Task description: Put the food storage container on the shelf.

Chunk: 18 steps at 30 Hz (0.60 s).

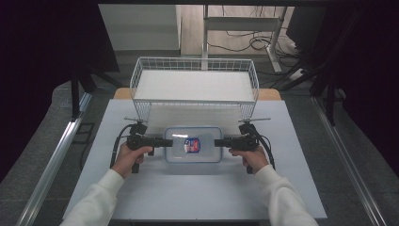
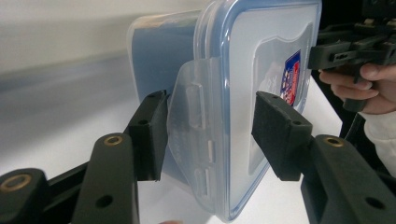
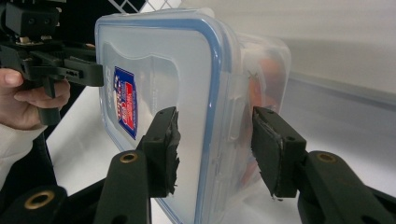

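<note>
High view: both tongs, left (image 1: 168, 142) and right (image 1: 217, 142), clamp opposite ends of the box (image 1: 193, 144), so it stays level above the worktop (image 1: 197, 193).

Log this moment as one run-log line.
object: lidded plastic container on table | left gripper: straddles its end latch | right gripper: straddles opposite end | basket: behind

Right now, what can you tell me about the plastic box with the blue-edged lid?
The plastic box is a clear, rounded rectangle with a blue-rimmed lid that is on. A red, white and blue sticker sits on the lid, and a latch flap hangs down one short end. It lies flat on the pale table, in front of the wire basket. The left gripper and right gripper straddle its two short ends, one jaw over the lid.
</note>
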{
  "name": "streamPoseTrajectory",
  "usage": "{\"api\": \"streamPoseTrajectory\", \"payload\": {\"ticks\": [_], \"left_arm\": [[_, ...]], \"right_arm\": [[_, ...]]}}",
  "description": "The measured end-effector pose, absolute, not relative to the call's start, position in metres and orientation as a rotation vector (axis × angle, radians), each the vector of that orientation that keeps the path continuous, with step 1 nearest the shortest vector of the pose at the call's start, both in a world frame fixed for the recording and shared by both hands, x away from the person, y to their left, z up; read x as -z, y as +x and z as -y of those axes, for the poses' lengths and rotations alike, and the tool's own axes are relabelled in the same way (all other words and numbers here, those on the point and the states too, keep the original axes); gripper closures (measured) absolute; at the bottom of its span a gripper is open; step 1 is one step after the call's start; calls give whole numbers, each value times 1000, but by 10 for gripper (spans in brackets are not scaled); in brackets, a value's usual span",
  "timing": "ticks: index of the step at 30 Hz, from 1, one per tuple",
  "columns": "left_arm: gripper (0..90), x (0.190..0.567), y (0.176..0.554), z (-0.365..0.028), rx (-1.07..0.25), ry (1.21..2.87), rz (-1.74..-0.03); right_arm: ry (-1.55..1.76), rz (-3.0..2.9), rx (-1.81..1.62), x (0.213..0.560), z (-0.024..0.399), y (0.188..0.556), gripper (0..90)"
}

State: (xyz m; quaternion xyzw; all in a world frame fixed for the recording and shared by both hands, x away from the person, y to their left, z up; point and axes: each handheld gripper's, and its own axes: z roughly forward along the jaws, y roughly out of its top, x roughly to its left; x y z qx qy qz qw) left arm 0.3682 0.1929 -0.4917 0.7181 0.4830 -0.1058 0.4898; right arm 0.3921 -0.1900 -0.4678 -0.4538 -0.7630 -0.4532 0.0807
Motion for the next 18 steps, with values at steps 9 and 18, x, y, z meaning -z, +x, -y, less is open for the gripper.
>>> {"api": "streamPoseTrajectory", "payload": {"ticks": [9, 18], "left_arm": [[492, 487, 384, -194, 255, 1724, -1162], [489, 494, 403, -199, 244, 1699, -1158]], "right_arm": [[-1400, 2227, 1402, 466, 193, 405, 517], [-1463, 2190, 1421, 471, 188, 420, 515]]}}
